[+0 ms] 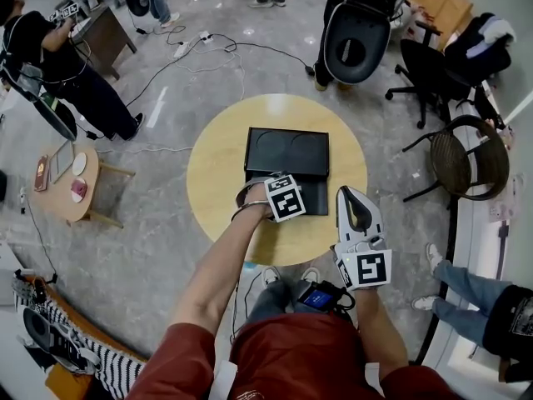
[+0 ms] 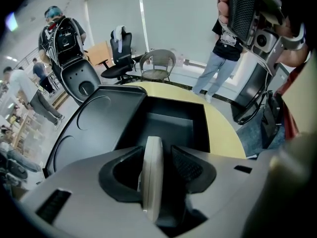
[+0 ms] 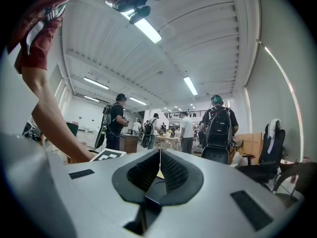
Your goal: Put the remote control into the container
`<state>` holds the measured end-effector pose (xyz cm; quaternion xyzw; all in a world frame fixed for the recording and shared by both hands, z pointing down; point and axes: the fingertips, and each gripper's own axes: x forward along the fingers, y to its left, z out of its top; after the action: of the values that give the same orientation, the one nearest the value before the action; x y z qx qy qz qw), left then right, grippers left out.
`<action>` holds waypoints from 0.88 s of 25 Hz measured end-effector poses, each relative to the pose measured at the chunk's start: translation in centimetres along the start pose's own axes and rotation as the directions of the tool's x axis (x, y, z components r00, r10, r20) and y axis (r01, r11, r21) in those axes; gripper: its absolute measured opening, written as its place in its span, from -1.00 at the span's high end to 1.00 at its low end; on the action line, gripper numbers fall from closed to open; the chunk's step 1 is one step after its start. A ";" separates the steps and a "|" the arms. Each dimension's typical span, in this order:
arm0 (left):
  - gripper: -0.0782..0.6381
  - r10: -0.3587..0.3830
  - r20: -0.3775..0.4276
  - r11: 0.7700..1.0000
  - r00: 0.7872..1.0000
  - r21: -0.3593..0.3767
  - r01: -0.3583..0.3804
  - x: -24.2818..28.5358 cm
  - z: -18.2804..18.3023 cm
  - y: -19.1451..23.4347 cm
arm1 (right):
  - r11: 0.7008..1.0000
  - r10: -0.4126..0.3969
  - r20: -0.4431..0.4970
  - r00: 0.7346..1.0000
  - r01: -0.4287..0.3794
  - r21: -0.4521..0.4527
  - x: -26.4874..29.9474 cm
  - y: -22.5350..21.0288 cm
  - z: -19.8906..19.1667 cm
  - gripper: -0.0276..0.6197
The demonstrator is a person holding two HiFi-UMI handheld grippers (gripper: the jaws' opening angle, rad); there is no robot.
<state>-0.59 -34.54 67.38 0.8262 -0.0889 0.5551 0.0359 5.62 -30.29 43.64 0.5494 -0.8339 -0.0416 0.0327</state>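
The remote control (image 2: pixel 152 177) is a slim white bar standing on edge between the jaws of my left gripper (image 2: pixel 154 152). A gap shows on each side of it, so the pads do not press it. It hangs over the deep well of the black container (image 2: pixel 171 119), whose open lid (image 2: pixel 96 120) lies flat to the left. In the head view the left gripper (image 1: pixel 280 185) points steeply down at the container's (image 1: pixel 287 152) near edge, and the marker cube hides the remote. My right gripper (image 1: pixel 356 197) (image 3: pixel 159 155) is level at the table's right rim, shut and empty.
The container rests on a round yellow table (image 1: pixel 218 182). Around it are a wicker chair (image 1: pixel 466 161), black office chairs (image 1: pixel 433 69), floor cables (image 1: pixel 208 52) and a small wooden side table (image 1: pixel 71 182). Several people stand nearby, one close on the right (image 2: pixel 220 58).
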 end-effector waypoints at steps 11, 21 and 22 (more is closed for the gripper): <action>0.17 0.014 0.040 1.000 0.999 0.013 -0.015 -1.8 0.9 -0.3 | 1.000 -0.004 0.012 1.000 0.004 0.002 0.2 0.2 0.4 0.84; 0.16 0.009 0.071 0.999 0.997 0.040 -0.011 -4.0 1.8 -1.0 | 1.000 0.005 0.025 1.000 -0.005 -0.002 0.3 0.9 0.8 0.84; 0.16 0.011 0.079 0.999 0.997 0.039 -0.014 -4.2 2.1 -1.0 | 1.000 0.006 0.026 1.000 -0.006 -0.002 0.3 0.8 0.9 0.84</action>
<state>-0.07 -33.43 62.73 0.8475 -0.0843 0.5238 0.0125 4.70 -30.25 42.86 0.5463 -0.8358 -0.0495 0.0224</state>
